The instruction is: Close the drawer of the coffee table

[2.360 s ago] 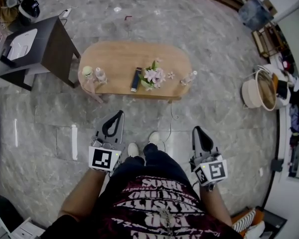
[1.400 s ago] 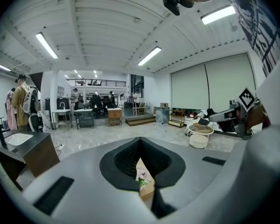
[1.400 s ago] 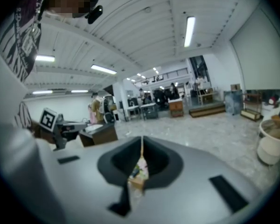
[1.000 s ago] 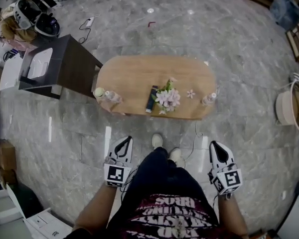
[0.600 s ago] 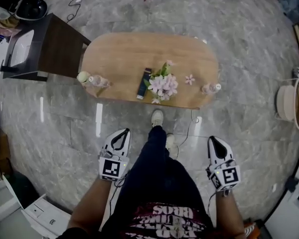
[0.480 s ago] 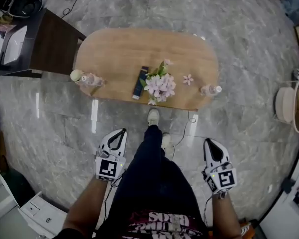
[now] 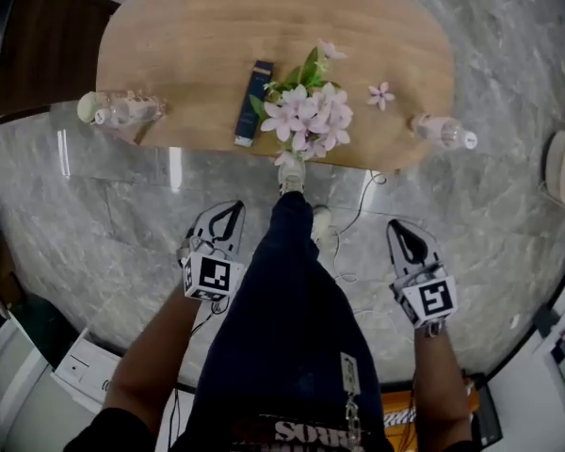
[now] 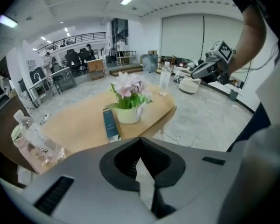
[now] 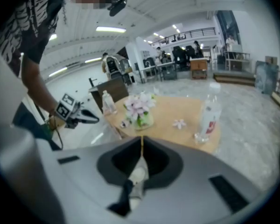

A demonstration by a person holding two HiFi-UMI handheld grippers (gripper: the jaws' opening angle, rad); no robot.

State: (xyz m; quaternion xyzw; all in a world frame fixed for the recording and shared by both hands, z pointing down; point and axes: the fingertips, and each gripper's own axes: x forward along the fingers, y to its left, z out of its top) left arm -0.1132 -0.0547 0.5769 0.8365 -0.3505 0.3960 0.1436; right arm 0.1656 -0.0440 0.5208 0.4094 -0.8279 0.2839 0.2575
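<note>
The left hand-held gripper [image 7: 228, 207] hangs beside the person's leg, jaws pressed together on nothing. The coffee table [image 7: 198, 26] is just ahead of the feet. Its drawer cannot be seen in any view. The right hand-held gripper [image 7: 396, 226] is closed and empty too. The 2 gripper views show what the head view hides: the flowers [image 7: 306, 116] sit in a pale pot [image 8: 129, 113], and the bottle [image 9: 208, 113] stands upright.
</note>
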